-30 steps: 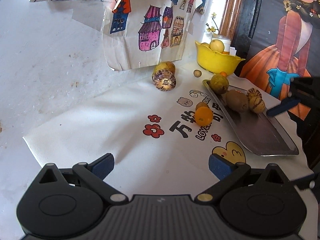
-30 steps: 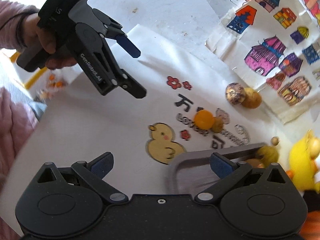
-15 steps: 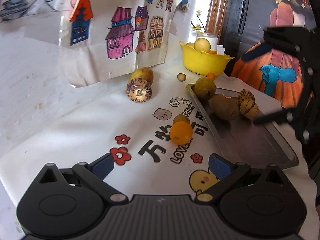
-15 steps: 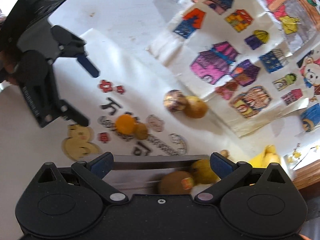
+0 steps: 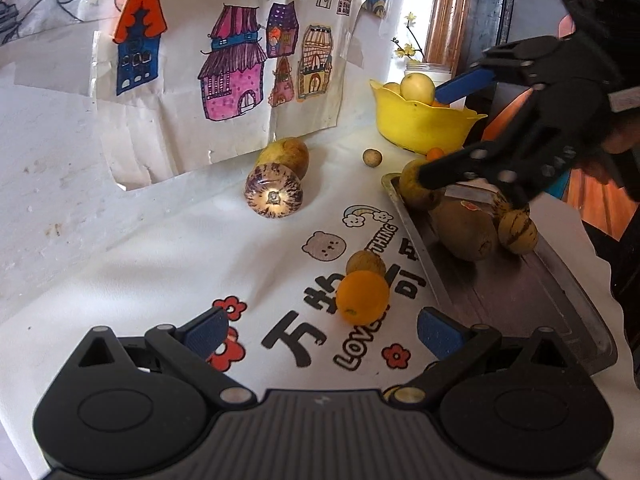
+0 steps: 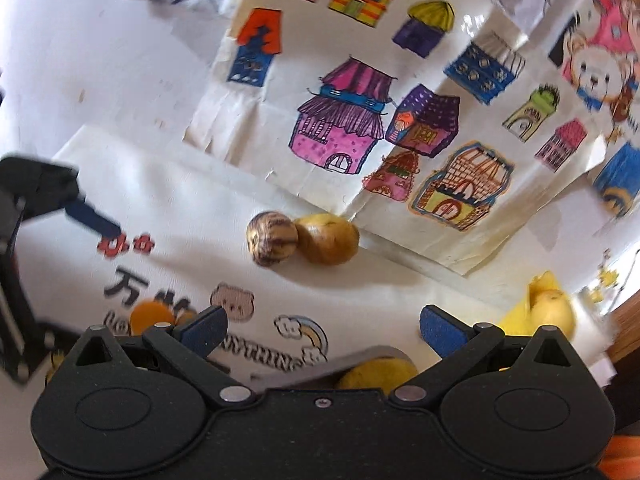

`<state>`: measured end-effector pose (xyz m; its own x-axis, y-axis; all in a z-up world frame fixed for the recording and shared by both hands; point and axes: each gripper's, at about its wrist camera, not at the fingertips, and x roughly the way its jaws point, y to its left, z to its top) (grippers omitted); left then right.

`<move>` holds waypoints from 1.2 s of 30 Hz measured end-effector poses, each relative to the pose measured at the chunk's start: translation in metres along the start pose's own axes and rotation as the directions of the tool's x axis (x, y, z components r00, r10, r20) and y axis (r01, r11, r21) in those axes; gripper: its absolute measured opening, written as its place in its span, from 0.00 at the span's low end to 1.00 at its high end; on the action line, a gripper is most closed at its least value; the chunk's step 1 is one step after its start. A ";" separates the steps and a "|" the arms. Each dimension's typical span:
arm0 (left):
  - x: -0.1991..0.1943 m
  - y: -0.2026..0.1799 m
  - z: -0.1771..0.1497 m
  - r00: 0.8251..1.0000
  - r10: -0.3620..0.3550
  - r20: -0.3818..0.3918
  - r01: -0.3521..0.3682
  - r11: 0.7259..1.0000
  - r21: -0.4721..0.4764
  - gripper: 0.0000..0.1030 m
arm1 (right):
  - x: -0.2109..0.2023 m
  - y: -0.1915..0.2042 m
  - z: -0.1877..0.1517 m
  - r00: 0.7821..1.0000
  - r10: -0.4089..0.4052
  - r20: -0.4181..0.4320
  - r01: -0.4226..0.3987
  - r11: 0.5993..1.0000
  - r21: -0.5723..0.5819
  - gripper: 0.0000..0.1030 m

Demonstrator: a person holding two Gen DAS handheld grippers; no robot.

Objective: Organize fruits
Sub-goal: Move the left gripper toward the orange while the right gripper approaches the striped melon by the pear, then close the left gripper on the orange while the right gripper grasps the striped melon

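My left gripper (image 5: 322, 330) is open and empty, just short of an orange (image 5: 362, 297) with a small brown fruit (image 5: 366, 262) behind it on the printed cloth. A metal tray (image 5: 520, 292) on the right holds a kiwi (image 5: 466, 230) and several yellowish fruits. A purple-striped fruit (image 5: 274, 196) and a yellow-brown fruit (image 5: 286, 156) lie near the drawings; they also show in the right wrist view (image 6: 272, 238). My right gripper (image 6: 322, 330) is open and empty, over the tray's far end (image 6: 360, 360); it shows in the left wrist view (image 5: 440, 128).
A yellow bowl (image 5: 424, 124) with pale fruit stands at the back right, with a small round nut (image 5: 372, 157) in front of it. Taped children's drawings (image 5: 248, 52) hang on the white wall behind. A painted panel (image 5: 592, 200) stands at the right.
My left gripper has moved forward toward the orange. My right gripper has swung from the tray's near side to above its far end, turning toward the wall.
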<state>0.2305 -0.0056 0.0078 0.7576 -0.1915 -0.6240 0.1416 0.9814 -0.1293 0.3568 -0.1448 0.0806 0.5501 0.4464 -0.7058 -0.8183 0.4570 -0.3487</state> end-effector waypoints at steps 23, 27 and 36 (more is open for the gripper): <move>0.015 -0.004 0.006 0.999 -0.042 -0.020 0.041 0.998 -0.038 0.65 | 0.084 -0.010 0.033 0.970 0.242 -0.019 -0.213 0.885 0.413 0.90; 0.017 -0.001 0.008 0.998 -0.052 -0.022 0.051 0.997 -0.052 0.57 | 0.099 -0.012 0.039 0.969 0.244 -0.024 -0.205 0.861 0.465 0.86; 0.021 0.001 0.012 0.995 -0.092 -0.042 0.088 0.993 -0.083 0.34 | 0.128 -0.026 0.031 0.952 0.301 -0.047 -0.208 0.756 0.621 0.64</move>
<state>0.2541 -0.0089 0.0033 0.7140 -0.2808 -0.6414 0.1543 0.9566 -0.2471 0.4531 -0.0758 0.0185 0.2699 0.5266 -0.8061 -0.6291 0.7302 0.2664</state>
